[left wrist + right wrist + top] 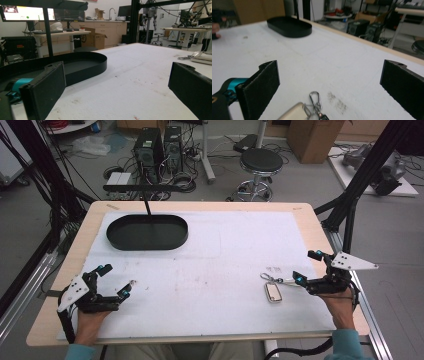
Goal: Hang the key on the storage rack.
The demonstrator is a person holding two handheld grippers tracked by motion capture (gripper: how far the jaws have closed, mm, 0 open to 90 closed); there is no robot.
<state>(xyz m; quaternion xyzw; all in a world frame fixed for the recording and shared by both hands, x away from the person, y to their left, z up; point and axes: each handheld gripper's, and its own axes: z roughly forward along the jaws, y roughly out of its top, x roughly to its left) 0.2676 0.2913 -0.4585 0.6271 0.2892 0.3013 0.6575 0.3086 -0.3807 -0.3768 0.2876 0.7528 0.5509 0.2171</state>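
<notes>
Evidently the work in hand is the key fob, a pale, flat piece with a metal clip on its ring, lying on the white mat at about four o'clock from the table's middle. The right gripper sits just beside it at the fob's three o'clock, jaws spread wide, the nearer one almost over the clip. In the right gripper view the fob and its clip lie low between the two open pads, which suggests the hand is lining up to close on them.

The left gripper rests down at eight o'clock, well apart from the fob, its jaws also spread and holding nothing (it looks parked out of the way, leaving the right hand room). Its own view looks across the mat towards the black oval tray.

That tray sits at eleven o'clock, empty as far as I can see, near a thin black post. My guess is the fob is meant to go there, a long diagonal carry.
</notes>
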